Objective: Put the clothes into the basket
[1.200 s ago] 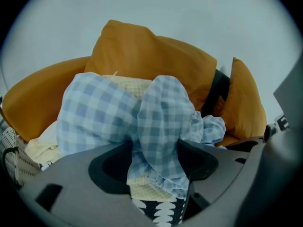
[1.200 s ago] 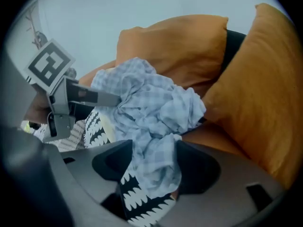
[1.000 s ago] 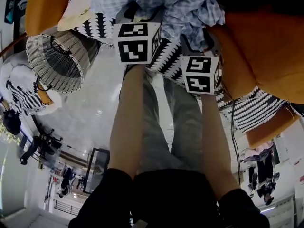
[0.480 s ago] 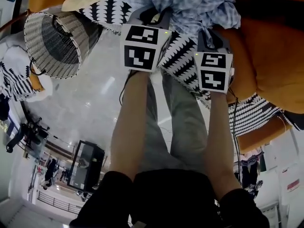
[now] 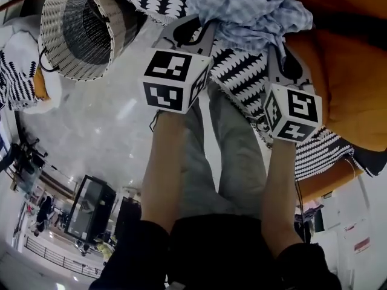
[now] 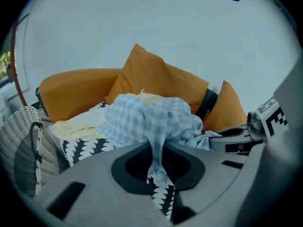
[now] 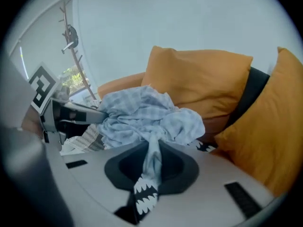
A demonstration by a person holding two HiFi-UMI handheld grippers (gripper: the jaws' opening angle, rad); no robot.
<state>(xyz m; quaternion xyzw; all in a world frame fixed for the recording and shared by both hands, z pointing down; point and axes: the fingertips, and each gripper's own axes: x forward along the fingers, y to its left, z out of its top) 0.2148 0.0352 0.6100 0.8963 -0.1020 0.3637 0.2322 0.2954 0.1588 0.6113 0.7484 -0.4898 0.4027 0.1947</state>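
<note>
A crumpled blue checked shirt (image 5: 254,11) lies on a black-and-white patterned throw (image 5: 242,71) over an orange sofa (image 5: 344,71). My left gripper (image 5: 192,32) is shut on a fold of the shirt (image 6: 142,122); the cloth runs down between its jaws (image 6: 158,167). My right gripper (image 5: 284,56) pinches another fold of the same shirt (image 7: 142,115), which is drawn taut into its jaws (image 7: 149,174). The woven white basket (image 5: 78,23) stands on the floor left of the sofa, its mouth tipped towards me, and shows at the left edge in the left gripper view (image 6: 23,145).
A cream garment (image 6: 80,122) lies on the throw left of the shirt. Orange cushions (image 7: 203,79) lean on the sofa back. My legs in grey trousers (image 5: 211,162) stand on the shiny pale floor. A black-and-white patterned bundle (image 5: 15,71) lies left of the basket.
Both grippers have drawn back from the sofa towards me and risen, pulling folds of the checked shirt with them. The left one shifted slightly towards the basket side.
</note>
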